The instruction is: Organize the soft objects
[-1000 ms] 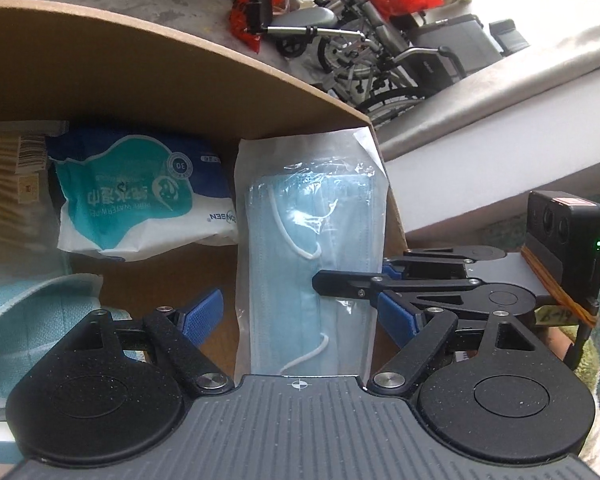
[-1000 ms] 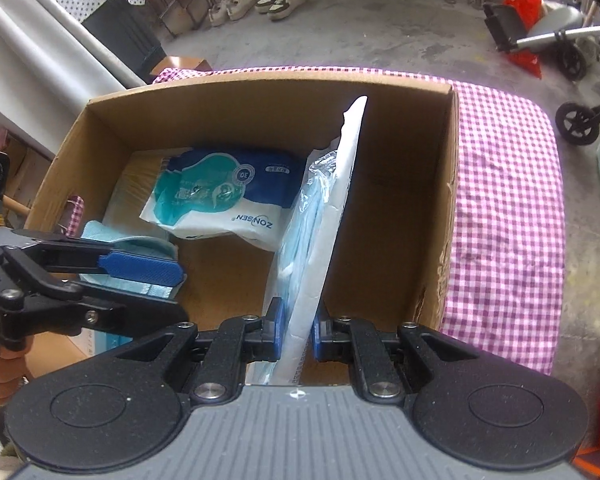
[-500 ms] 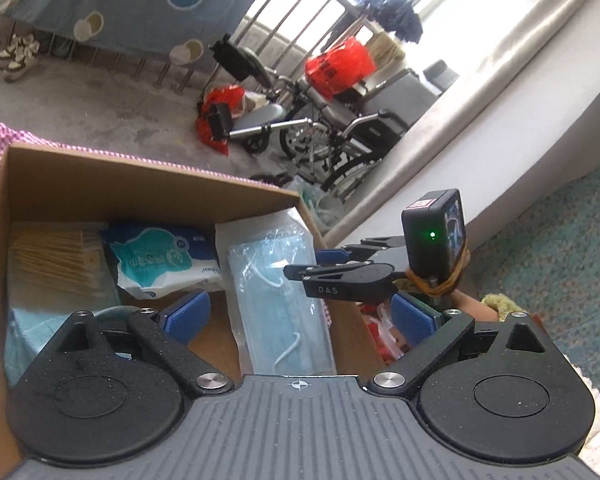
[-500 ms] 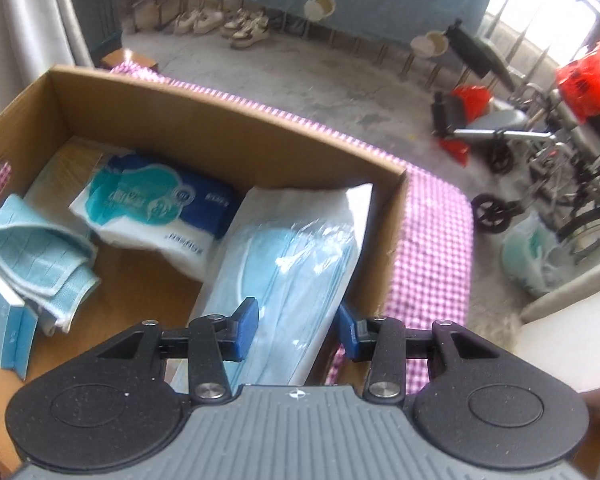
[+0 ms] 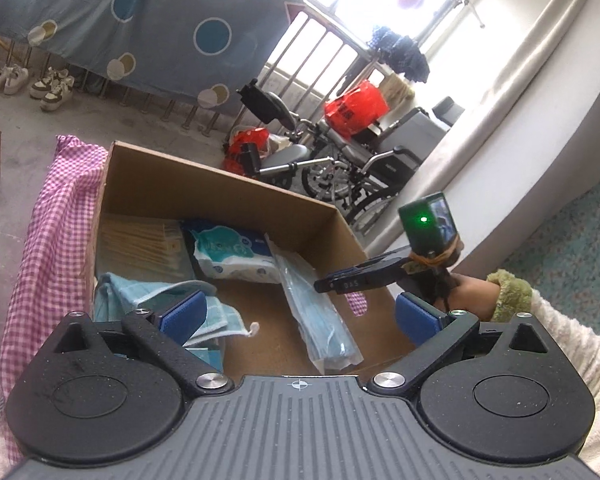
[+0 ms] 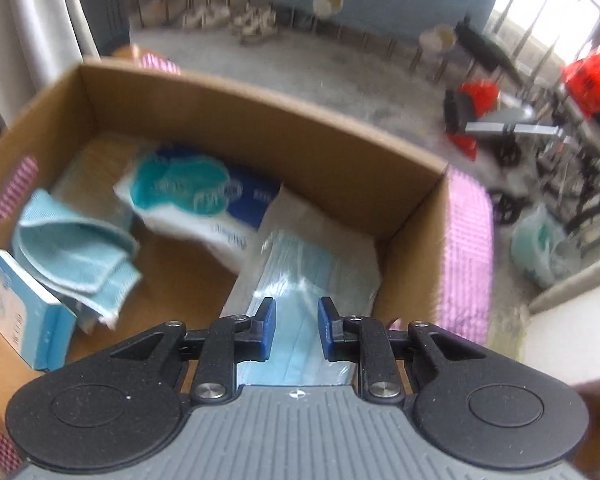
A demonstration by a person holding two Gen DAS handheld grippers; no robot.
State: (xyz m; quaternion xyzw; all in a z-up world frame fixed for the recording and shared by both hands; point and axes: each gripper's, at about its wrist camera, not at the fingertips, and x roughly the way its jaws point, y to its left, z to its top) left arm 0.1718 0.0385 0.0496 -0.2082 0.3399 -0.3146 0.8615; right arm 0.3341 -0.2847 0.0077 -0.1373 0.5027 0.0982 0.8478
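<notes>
An open cardboard box [image 5: 220, 196] [image 6: 260, 128] holds a clear pack of blue face masks [image 5: 320, 320] [image 6: 312, 264] lying along its right wall. Beside the masks are a white and teal tissue pack [image 5: 232, 256] [image 6: 188, 196], a folded light blue towel [image 5: 140, 292] [image 6: 68, 248] and a small blue carton [image 6: 16, 312]. My left gripper [image 5: 300, 318] hovers back from the box with its jaws wide and still opening, nothing between them. My right gripper [image 6: 297, 328] [image 5: 360, 278] hangs above the mask pack. Its jaws are closing with a gap and touch nothing.
A flat pack of beige sticks [image 5: 140, 244] lies at the box's far left. The box stands on a pink checked cloth [image 5: 40, 240] [image 6: 468, 240]. Wheelchairs [image 5: 340, 168] and red bags [image 5: 356, 108] stand on the concrete floor beyond. A fuzzy sleeve [image 5: 560, 340] is at the right.
My right gripper let go of the mask pack, which now lies flat instead of on edge. My left gripper pulled back and up out of the box and spread wider.
</notes>
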